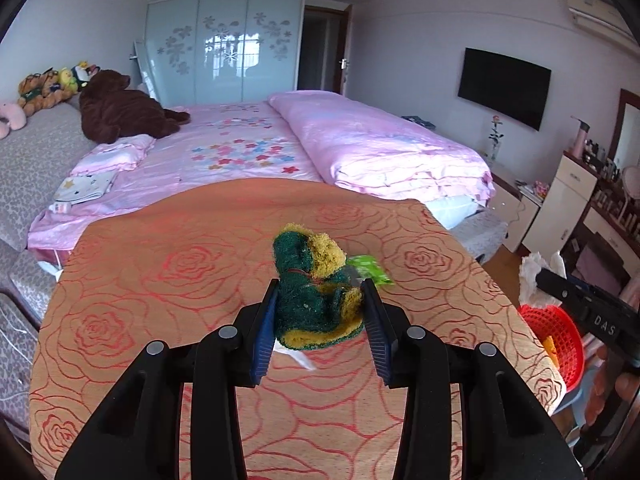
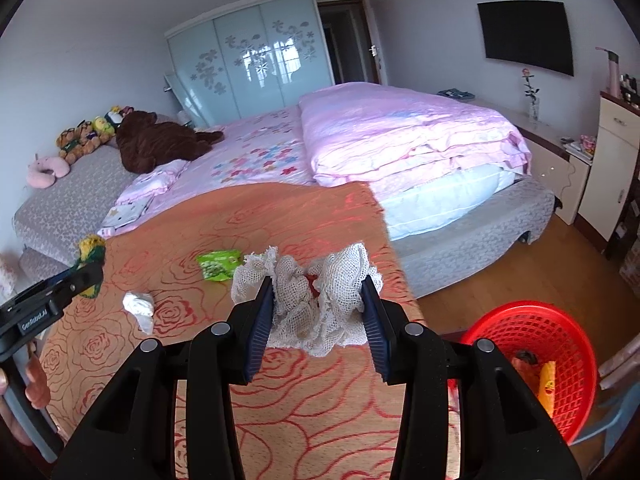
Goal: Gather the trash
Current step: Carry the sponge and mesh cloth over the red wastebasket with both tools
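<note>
My left gripper (image 1: 320,294) is shut on a crumpled green and yellow scouring sponge (image 1: 316,292) and holds it above the orange rose-patterned table (image 1: 160,280). The sponge also shows in the right wrist view (image 2: 91,252). My right gripper (image 2: 318,292) is shut on a wad of white mesh cloth (image 2: 316,300), held over the table's right part. A green snack wrapper (image 2: 218,264) and a crumpled white tissue (image 2: 139,306) lie on the table. A red mesh basket (image 2: 532,360) stands past the table's right edge, with orange trash inside.
A pink bed (image 1: 280,148) with a folded quilt and plush toys lies beyond the table. A dresser and cabinets (image 1: 576,200) stand at the right. A wall TV (image 1: 504,86) hangs on the right wall. Wooden floor (image 2: 500,276) shows near the basket.
</note>
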The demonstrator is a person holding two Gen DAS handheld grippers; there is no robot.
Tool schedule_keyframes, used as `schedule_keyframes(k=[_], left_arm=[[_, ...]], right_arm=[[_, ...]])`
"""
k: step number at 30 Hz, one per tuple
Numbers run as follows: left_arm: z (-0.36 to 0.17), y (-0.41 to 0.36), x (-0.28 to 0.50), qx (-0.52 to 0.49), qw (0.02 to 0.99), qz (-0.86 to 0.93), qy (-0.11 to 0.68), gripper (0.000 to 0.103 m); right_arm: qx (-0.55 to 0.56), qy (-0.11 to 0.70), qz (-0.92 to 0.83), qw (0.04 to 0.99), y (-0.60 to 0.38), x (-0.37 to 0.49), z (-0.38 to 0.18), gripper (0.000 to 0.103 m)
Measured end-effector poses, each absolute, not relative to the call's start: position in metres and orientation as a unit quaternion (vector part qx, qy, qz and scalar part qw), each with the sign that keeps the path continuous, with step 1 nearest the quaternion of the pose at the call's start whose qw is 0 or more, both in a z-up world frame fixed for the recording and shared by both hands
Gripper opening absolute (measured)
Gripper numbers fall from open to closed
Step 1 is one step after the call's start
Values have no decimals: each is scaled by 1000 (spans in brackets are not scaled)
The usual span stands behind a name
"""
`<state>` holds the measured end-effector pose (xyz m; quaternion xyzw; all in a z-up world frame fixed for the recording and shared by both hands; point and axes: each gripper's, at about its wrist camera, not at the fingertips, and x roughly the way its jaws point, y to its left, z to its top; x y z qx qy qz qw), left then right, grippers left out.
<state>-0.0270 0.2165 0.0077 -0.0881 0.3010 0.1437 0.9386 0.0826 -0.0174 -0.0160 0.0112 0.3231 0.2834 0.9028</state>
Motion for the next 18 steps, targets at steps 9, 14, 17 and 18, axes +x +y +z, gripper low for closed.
schedule_keyframes(k=[9, 14, 17, 18], left_arm=[[6, 190, -17, -77, 943, 113, 303, 38], [5, 173, -9, -72, 944, 93, 307, 38], [4, 165, -4, -68, 945, 84, 309, 38], [3, 161, -2, -66, 945, 81, 311, 38]], right_arm=[[9, 313, 257, 914, -42, 86, -7, 41], [9, 310, 238, 920, -60, 87, -4, 41], [10, 309, 229, 923, -69, 89, -4, 41], [11, 309, 225, 924, -74, 89, -3, 41]])
